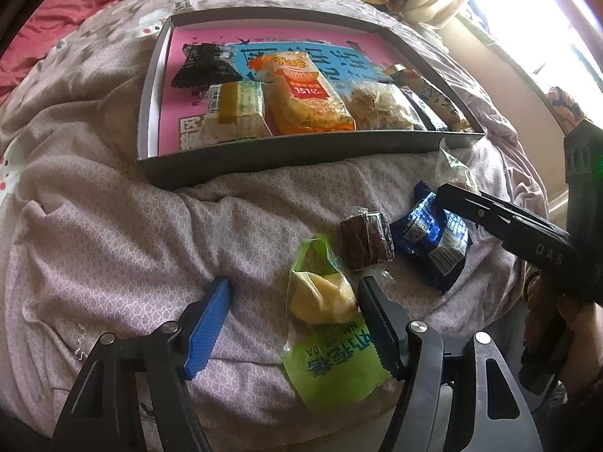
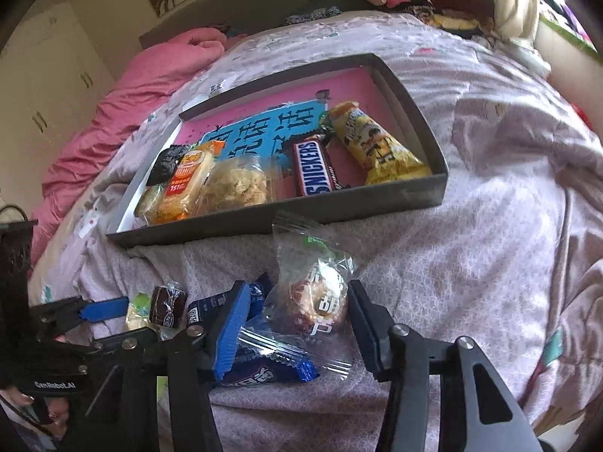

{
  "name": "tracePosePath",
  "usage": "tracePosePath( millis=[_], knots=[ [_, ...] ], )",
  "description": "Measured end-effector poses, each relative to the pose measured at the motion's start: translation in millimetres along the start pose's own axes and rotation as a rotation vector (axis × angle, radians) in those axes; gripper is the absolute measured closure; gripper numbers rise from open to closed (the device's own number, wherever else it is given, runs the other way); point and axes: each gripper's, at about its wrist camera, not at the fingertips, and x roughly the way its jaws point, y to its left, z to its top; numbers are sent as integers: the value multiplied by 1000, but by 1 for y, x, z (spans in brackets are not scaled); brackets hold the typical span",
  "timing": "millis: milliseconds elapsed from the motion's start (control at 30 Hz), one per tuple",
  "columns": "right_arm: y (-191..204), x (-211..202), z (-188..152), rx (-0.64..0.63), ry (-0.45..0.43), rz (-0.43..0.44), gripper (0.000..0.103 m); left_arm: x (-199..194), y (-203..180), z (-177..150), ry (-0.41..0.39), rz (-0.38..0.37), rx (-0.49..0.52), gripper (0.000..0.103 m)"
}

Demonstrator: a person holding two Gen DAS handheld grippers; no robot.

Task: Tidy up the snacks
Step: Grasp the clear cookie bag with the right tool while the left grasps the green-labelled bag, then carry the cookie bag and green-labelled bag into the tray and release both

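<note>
Snacks were being sorted on a bed with a pale purple patterned cover. Many were already lined up in the shallow grey cardboard tray with a pink and blue bottom, which lay on the far side of the bed. Four were still loose on the cover, near the tray's front wall.

The step in hand looked like the pick-up of the clear crinkly bag with a round red-and-white sweet inside, the loose one farthest to the right. The right gripper was set around it, with the blue pad on the left of the bag and the black pad on its right. The jaws were half closed, and it could not be told if the bag was pressed yet. A shiny dark blue wrapper lay partly under the blue pad, so it could be caught as well. A squeeze on the fat middle of the bag, not on the thin edge, would be best.

The left gripper was held half open and empty. A green and clear bag with a pale yellow cake lay by its black finger. A small brown square cake in clear wrap was just beyond it.
</note>
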Motion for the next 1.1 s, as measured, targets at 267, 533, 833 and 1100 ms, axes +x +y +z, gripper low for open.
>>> tracePosePath(
  millis=[267,533,833,1100],
  knots=[
    [-10,4,2,73,3,62,52,4,-6,3,-10,15,19,45],
    [-5,-1,2,45,-11,50,55,2,-3,7,-11,-21,19,65],
    [-7,-10,5,43,-34,27,55,-8,13,11,-17,-73,-39,65],
    [-8,-13,5,49,-47,28,55,-16,35,18,-50,-43,-100,65]
  ],
)
